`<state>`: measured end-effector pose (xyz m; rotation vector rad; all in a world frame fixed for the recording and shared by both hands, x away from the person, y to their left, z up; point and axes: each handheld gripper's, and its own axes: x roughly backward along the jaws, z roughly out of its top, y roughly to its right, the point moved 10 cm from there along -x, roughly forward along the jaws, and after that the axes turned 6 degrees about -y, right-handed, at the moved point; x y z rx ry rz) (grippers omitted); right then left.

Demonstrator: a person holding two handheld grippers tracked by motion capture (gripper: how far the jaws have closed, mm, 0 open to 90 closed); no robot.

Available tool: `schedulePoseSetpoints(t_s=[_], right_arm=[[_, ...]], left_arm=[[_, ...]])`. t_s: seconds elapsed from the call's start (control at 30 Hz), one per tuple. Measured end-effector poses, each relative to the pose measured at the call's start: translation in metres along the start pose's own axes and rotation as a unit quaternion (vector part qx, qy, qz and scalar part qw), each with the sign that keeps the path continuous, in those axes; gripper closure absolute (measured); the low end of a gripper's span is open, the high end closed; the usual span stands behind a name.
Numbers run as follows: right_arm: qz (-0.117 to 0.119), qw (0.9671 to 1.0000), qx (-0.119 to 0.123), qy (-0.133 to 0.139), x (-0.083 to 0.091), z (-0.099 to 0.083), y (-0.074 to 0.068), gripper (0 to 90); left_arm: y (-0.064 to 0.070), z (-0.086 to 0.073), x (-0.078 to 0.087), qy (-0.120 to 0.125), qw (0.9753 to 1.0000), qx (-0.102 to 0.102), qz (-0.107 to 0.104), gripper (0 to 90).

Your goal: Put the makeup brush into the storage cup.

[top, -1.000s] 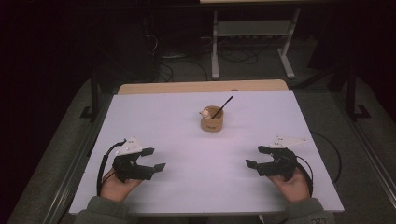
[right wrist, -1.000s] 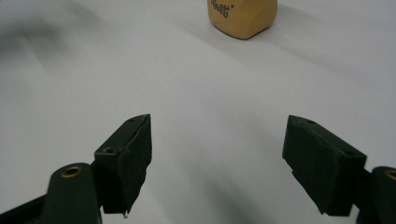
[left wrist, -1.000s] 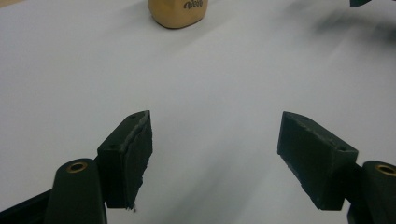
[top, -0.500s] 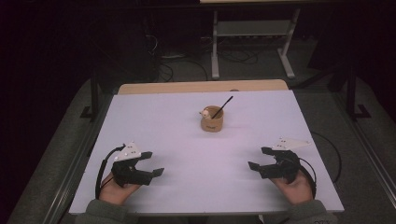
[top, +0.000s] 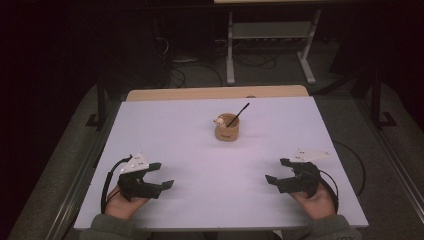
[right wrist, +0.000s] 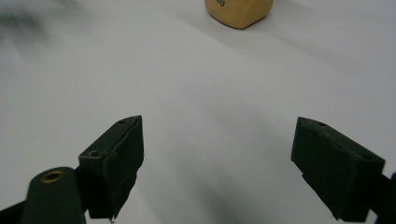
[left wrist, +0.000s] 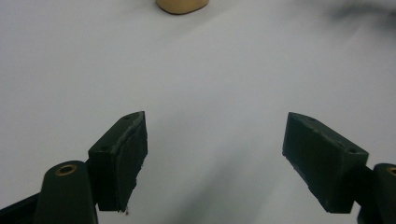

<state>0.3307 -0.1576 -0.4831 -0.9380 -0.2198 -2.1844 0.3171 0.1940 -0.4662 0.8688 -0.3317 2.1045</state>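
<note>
left hand-held gripper (top: 159, 175) and right hand-held gripper (top: 278, 172) rest near the worktop's (top: 165, 130) near corners, jaws spread wide, holding nothing. work looks unstarted: the tan cup (top: 228, 127), small and round, a thin dark stick (top: 240, 112) leaning out, stands untouched toward the far edge's middle.
</note>
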Motion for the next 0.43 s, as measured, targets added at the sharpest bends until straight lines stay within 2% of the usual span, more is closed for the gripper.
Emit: schedulePoseSetpoints(t_s=[0.17, 0.37, 0.43], right_arm=[[0.001, 1.0, 0.001, 0.0, -0.0012, 0.0014, -0.0008, 16.1], [0.003, 0.9999, 0.012, -0.006, -0.0042, 0.0016, -0.0033, 16.1], [0.004, 0.9999, 0.008, -0.007, -0.0036, 0.0015, -0.0037, 16.1]], left_arm=[[0.0007, -0.0009, 0.0016, 0.003, 1.0, 0.003, -0.001, 21.8], [-0.0005, -0.0026, 0.0008, -0.002, 1.0, -0.002, 0.001, 21.8], [-0.0003, -0.0026, 0.0002, -0.001, 1.0, 0.0, 0.0, 21.8]])
